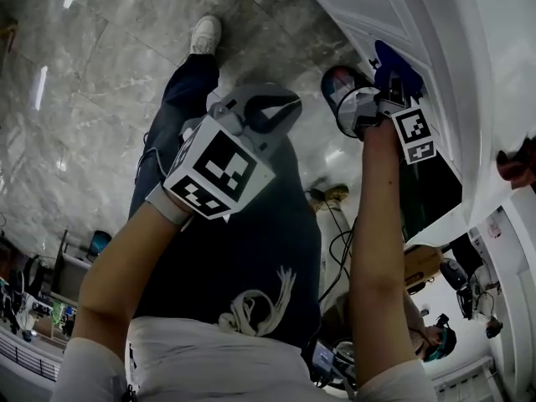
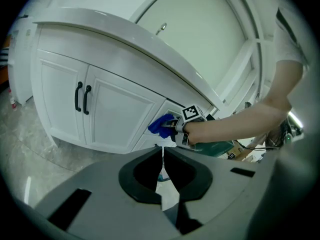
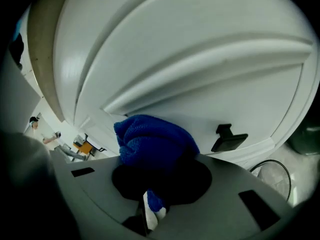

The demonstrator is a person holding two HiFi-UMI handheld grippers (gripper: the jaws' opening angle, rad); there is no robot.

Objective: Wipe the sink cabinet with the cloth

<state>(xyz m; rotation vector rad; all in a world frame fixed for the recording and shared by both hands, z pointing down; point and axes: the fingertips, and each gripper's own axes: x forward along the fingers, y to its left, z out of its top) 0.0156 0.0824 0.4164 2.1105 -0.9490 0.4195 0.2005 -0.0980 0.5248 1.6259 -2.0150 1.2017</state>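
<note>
Right gripper (image 3: 149, 204): jaws clamped on bunched blue terry cloth (image 3: 152, 139), against white panelled sink cabinet (image 3: 200, 84).
Left gripper (image 2: 162, 156): jaws together, empty.

- Grey marble floor (image 1: 92, 82): large polished tiles carrying bright streaks of reflected light.
- White sneaker (image 1: 205, 33): flat on the floor, at the end of a leg in dark blue trousers (image 1: 260, 241).
- White drawstring (image 1: 260, 306): loosely knotted, lying on the trousers just beside the edge of a white shirt (image 1: 209, 363).
- Black cables (image 1: 338, 245): looping over the floor beside the leg.
- Cluttered desk (image 1: 38, 304): at the lower left edge, with items too small to tell.
- Teal container (image 2: 220, 148): low at the right of the left gripper view, partly hidden.
</note>
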